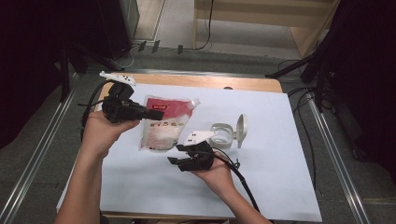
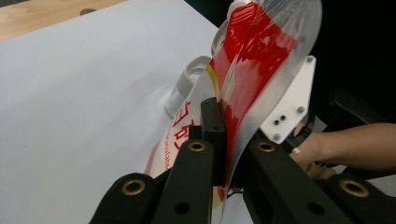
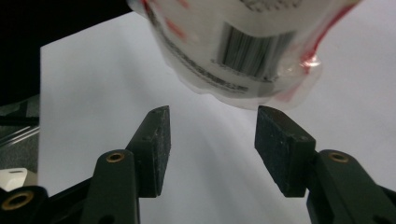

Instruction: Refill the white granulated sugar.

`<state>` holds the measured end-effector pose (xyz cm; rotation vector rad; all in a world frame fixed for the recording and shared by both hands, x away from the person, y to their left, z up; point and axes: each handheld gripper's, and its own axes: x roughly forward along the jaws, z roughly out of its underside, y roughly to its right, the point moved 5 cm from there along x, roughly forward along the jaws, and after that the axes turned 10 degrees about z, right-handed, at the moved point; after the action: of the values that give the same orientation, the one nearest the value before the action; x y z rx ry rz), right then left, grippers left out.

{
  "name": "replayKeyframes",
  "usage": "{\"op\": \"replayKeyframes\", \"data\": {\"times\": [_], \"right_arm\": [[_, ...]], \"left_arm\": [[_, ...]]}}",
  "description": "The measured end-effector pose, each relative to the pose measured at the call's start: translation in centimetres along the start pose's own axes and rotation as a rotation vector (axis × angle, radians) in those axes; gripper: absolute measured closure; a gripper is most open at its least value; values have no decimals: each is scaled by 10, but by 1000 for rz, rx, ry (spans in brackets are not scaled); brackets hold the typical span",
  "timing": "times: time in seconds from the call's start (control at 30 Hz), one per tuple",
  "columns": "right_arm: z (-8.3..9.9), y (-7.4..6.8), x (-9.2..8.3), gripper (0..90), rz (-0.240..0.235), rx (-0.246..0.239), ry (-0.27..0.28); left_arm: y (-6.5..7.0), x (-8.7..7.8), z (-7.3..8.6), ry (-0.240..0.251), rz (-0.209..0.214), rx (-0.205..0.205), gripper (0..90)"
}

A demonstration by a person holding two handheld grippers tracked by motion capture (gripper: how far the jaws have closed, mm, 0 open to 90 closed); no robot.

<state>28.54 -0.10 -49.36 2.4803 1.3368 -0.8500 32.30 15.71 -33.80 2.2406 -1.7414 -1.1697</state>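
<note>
Red-and-white printed plastic, a soft refill pouch hangs above the white table sheet, its side edge pinched flat in the closed left gripper. The right gripper, jaws standing half apart and empty, sits just below the pouch's barcoded bottom seam. It should probably rise squarely onto that seam before closing, keeping the bag level beside the open clear flip-lid jar.
</note>
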Motion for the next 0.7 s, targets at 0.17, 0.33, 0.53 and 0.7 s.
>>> {"op": "replayKeyframes", "data": {"times": [0.17,0.33,0.53,0.7], "right_arm": [[5,5,11,467,25,32,-19],[9,8,18,472,49,35,-9],[18,11,24,493,89,25,40],[29,14,29,503,121,43,63]], "left_arm": [[3,5,-1,-17,4,-2,900],[7,9,-2,-24,25,-4,900],[12,17,-4,-25,82,-26,900],[10,23,-2,-37,115,-69,900]]}}
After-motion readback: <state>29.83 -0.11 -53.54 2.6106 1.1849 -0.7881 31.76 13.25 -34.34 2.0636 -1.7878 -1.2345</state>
